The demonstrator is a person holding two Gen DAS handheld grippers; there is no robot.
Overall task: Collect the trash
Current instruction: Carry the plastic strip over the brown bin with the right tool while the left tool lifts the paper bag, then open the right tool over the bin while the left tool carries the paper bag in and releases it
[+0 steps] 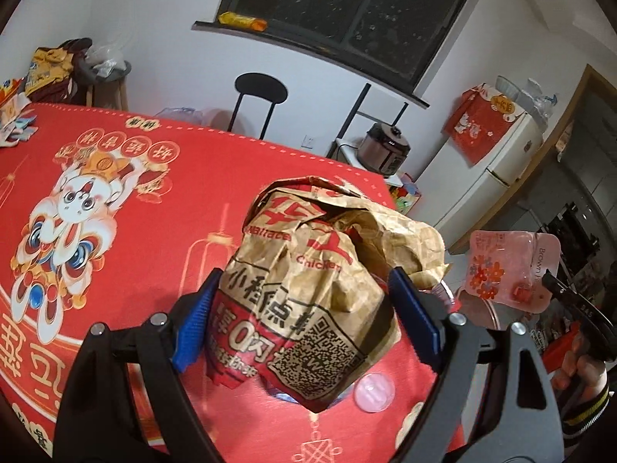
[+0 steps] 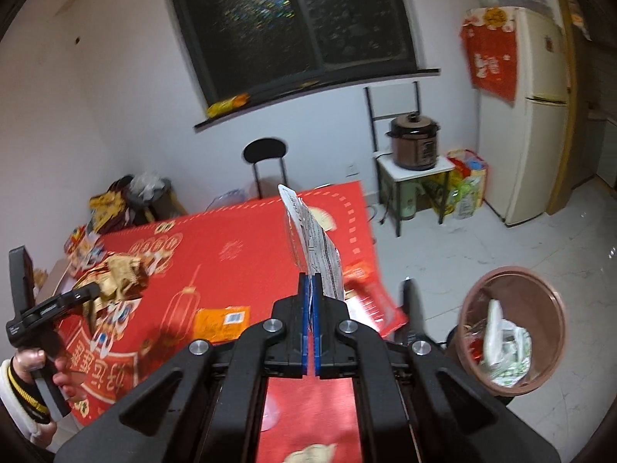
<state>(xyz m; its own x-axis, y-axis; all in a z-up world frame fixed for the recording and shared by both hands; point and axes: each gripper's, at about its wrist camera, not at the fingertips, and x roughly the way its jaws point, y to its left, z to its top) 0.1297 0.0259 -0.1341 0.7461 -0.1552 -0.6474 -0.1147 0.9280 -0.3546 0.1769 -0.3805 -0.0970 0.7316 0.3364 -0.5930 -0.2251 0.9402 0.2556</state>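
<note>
My left gripper (image 1: 304, 305) is shut on a crumpled brown paper food bag (image 1: 320, 270) with red print, held above the red tablecloth (image 1: 154, 200). The bag also shows in the right wrist view (image 2: 119, 274), at the left. My right gripper (image 2: 311, 289) is shut on a flat clear plastic pouch (image 2: 314, 243), which stands up edge-on from the fingers. The same pouch looks pink with flowers in the left wrist view (image 1: 509, 270). A brown trash bin (image 2: 513, 328) with white and green waste inside stands on the floor to the right.
An orange packet (image 2: 221, 320) and a red packet (image 2: 370, 301) lie on the table. A pink round lid (image 1: 374, 391) lies under the bag. Small items clutter the table's far left corner (image 1: 15, 123). A black stool (image 2: 266, 162), a rice cooker (image 2: 414, 141) and a fridge (image 2: 528, 123) stand beyond.
</note>
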